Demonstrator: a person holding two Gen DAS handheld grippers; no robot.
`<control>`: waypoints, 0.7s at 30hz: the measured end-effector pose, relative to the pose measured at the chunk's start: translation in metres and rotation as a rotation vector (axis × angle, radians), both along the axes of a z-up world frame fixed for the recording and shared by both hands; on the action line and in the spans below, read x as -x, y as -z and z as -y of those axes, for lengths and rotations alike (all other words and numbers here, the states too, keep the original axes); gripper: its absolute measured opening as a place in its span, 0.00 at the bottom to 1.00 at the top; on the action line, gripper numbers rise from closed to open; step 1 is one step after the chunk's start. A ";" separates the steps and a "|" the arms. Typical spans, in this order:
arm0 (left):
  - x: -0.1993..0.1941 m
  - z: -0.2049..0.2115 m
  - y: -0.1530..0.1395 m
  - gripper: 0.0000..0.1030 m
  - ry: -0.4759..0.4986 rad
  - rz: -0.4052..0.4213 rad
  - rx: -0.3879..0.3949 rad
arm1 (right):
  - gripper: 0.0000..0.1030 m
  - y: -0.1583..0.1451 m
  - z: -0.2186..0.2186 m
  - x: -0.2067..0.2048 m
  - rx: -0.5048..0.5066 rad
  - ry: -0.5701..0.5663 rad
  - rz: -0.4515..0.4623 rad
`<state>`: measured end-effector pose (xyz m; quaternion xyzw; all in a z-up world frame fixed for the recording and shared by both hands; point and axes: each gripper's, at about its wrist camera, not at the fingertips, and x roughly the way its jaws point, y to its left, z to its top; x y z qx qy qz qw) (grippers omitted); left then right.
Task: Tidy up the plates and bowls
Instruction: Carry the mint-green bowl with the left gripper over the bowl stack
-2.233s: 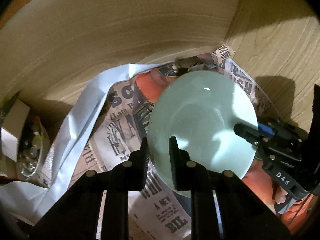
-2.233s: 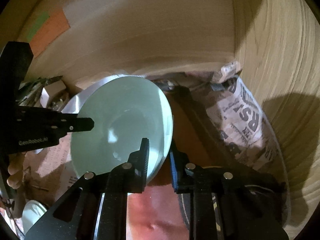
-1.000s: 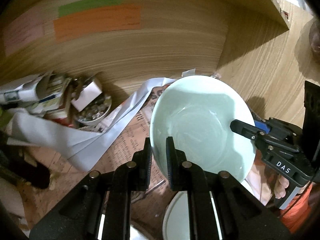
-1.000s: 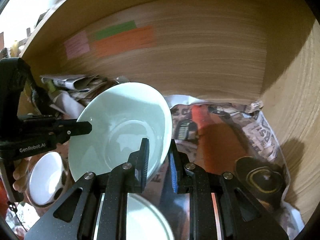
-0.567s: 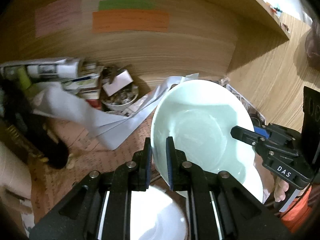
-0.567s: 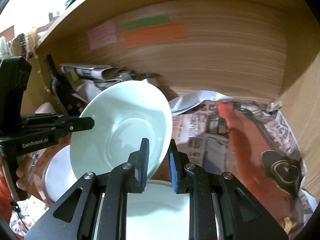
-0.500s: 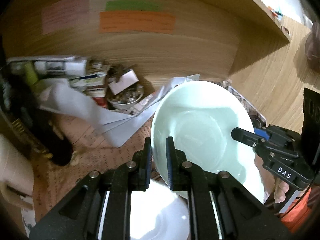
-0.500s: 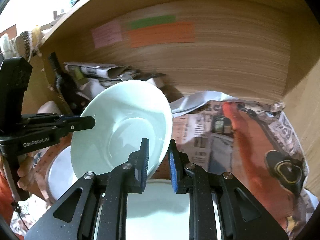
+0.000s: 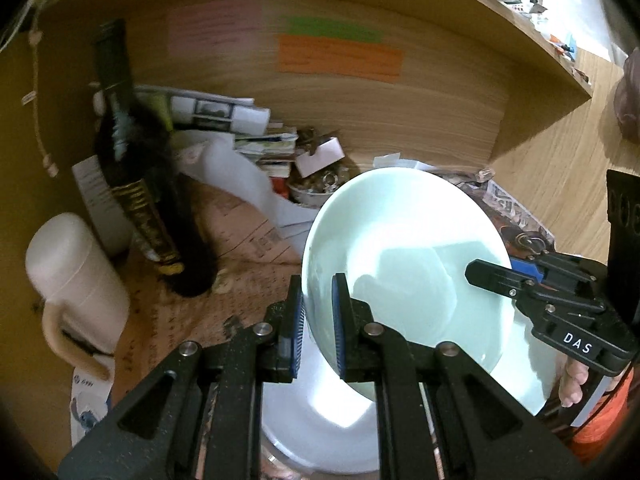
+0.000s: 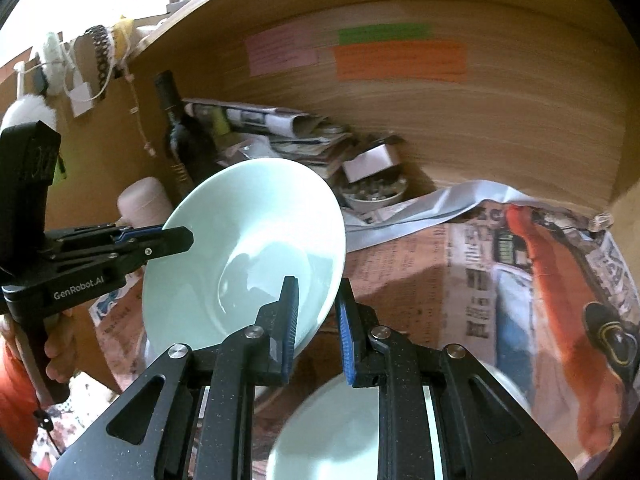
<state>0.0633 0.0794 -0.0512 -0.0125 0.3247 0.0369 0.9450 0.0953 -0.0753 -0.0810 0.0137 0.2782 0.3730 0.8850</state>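
A pale green bowl (image 9: 408, 256) is held in the air between my two grippers, tilted. My left gripper (image 9: 318, 320) is shut on its left rim. My right gripper (image 10: 316, 320) is shut on its right rim; the bowl also shows in the right wrist view (image 10: 248, 252). Each gripper appears in the other's view, the right (image 9: 540, 292) and the left (image 10: 120, 248). Below the held bowl sit a white bowl (image 9: 320, 428) and a pale plate (image 10: 340, 436).
The wooden shelf floor is lined with newspaper (image 10: 520, 272). A dark bottle (image 9: 136, 168), a white jar (image 9: 76, 280), stacked papers (image 9: 240, 132) and a small dish of bits (image 10: 372, 196) stand at the back left. Wooden walls (image 9: 440, 120) close the back and right.
Both grippers have lifted the green bowl off the newspaper and pulled it back and left out of the shelf corner. The bottle, jar and the dishes below have come into view.
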 end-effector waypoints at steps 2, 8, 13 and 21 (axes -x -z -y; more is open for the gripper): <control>0.007 -0.005 0.002 0.12 -0.011 -0.007 -0.001 | 0.17 0.002 -0.005 0.003 -0.007 -0.017 -0.008; 0.023 -0.015 0.010 0.12 -0.038 -0.024 -0.010 | 0.17 0.008 -0.019 0.015 0.002 -0.055 -0.018; 0.034 -0.017 0.015 0.12 -0.049 -0.031 -0.021 | 0.17 0.016 -0.026 0.020 0.015 -0.071 -0.033; 0.037 -0.018 0.028 0.12 -0.053 -0.062 -0.009 | 0.17 0.024 -0.031 0.020 0.039 -0.071 -0.063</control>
